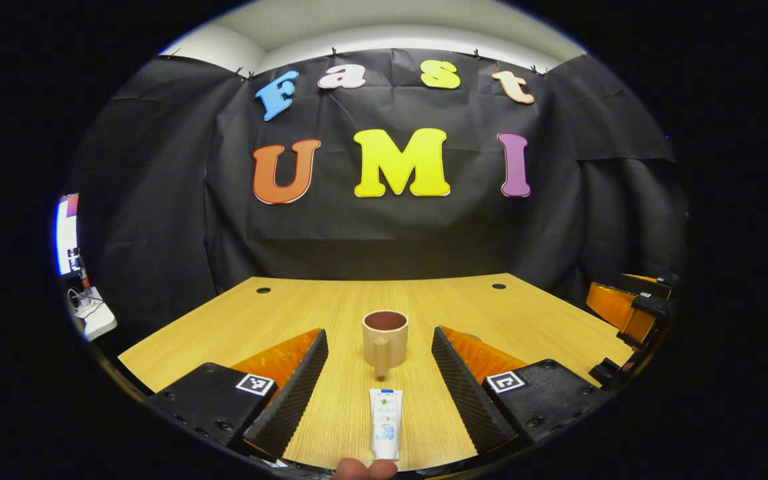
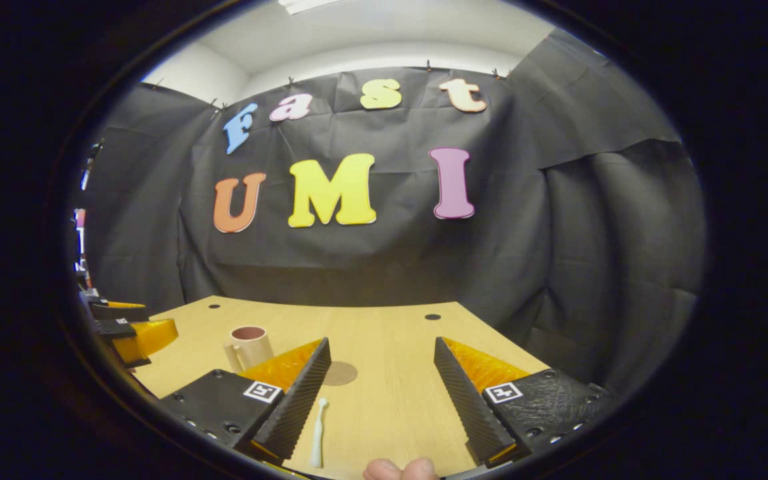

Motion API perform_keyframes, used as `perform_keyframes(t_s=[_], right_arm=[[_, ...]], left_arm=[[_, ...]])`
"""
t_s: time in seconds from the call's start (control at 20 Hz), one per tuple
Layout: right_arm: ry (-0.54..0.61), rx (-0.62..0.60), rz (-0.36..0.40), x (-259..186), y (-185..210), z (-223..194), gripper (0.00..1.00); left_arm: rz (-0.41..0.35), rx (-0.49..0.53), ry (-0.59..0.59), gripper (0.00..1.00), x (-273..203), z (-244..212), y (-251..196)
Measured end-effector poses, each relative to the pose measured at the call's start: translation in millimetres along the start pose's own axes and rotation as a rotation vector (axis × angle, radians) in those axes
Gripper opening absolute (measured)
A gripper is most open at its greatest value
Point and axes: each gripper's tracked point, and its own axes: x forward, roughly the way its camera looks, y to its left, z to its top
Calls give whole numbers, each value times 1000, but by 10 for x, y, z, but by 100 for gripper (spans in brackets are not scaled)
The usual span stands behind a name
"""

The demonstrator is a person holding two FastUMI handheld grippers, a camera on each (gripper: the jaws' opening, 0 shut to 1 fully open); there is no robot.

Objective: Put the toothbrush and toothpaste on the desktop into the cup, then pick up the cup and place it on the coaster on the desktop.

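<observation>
A beige cup (image 1: 385,342) with a brown inside stands upright on the wooden desktop (image 1: 331,307), handle toward me. A white toothpaste tube (image 1: 385,423) lies flat in front of it, between the fingers of my open left gripper (image 1: 379,349). In the right gripper view, a white toothbrush (image 2: 318,433) lies beside the left finger of my open right gripper (image 2: 380,360). A round brown coaster (image 2: 340,373) lies flat just past that finger, and the cup (image 2: 249,346) stands to its left. Neither gripper holds anything.
The other gripper (image 1: 631,310) hovers at the desk's right edge in the left gripper view, and at the left edge (image 2: 124,330) in the right gripper view. Two small cable holes (image 1: 263,291) mark the desk's far side. A fingertip (image 1: 364,469) shows at the bottom.
</observation>
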Motion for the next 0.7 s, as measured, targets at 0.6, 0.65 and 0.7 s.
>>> perform_keyframes(t_s=[0.6,0.65,0.7], right_arm=[[157,-23,24,-1,82,-613,96],[161,-25,24,-2,89,-636,95],[164,-28,25,-3,100,-647,96]], left_arm=[[-51,-22,445,100,104,-1296,-85],[-54,-20,469,99,123,-1355,-87],[-55,-22,489,98,132,-1380,-92]])
